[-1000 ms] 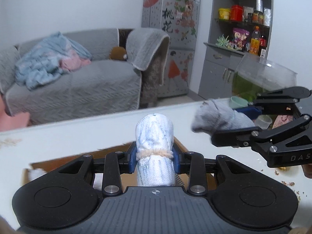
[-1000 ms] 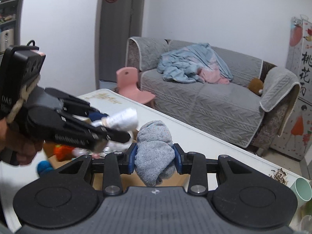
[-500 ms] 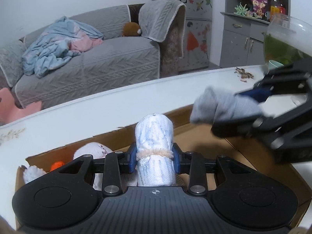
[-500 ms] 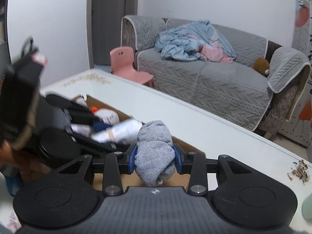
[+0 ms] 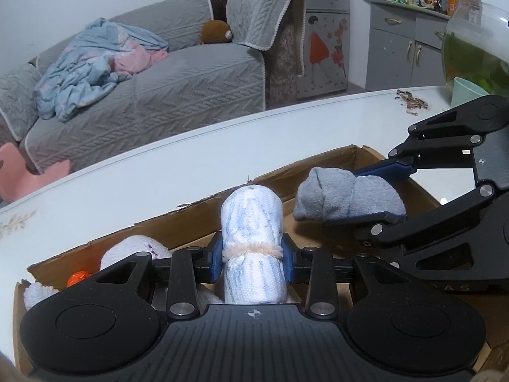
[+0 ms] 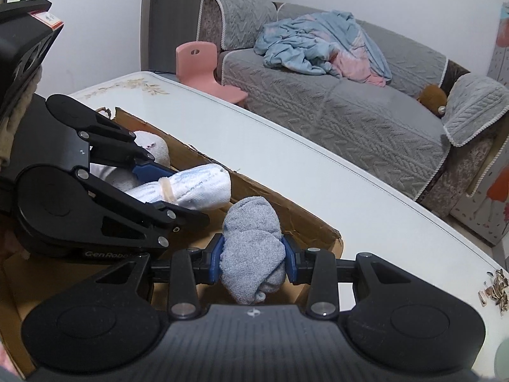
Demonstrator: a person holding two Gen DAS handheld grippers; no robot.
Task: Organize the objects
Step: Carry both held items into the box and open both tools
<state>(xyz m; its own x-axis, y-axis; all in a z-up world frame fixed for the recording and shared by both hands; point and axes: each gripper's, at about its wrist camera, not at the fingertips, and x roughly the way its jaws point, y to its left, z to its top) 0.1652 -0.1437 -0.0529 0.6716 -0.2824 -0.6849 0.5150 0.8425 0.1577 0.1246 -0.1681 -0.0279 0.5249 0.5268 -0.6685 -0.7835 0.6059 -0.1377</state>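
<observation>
My left gripper (image 5: 251, 259) is shut on a rolled white-and-blue sock bundle (image 5: 251, 242) tied with a pale band. It hangs over the open cardboard box (image 5: 318, 167). My right gripper (image 6: 254, 262) is shut on a rolled grey sock bundle (image 6: 251, 248), also above the box (image 6: 305, 219). In the left wrist view the grey bundle (image 5: 346, 199) and right gripper (image 5: 366, 197) come in from the right. In the right wrist view the white bundle (image 6: 191, 187) and left gripper (image 6: 152, 187) reach in from the left.
The box sits on a white table (image 5: 159, 172) and holds a white rolled item (image 5: 133, 250), an orange thing (image 5: 76, 278) and more white fabric. Seed husks (image 6: 496, 289) litter the table. A fish bowl (image 5: 477, 47) and a green cup (image 5: 464, 90) stand at the far right. A grey sofa (image 6: 350, 102) lies beyond.
Both grippers have sunk with their bundles toward the box, and both views have tilted downward. More of the box interior shows now. Neither grip has changed.
</observation>
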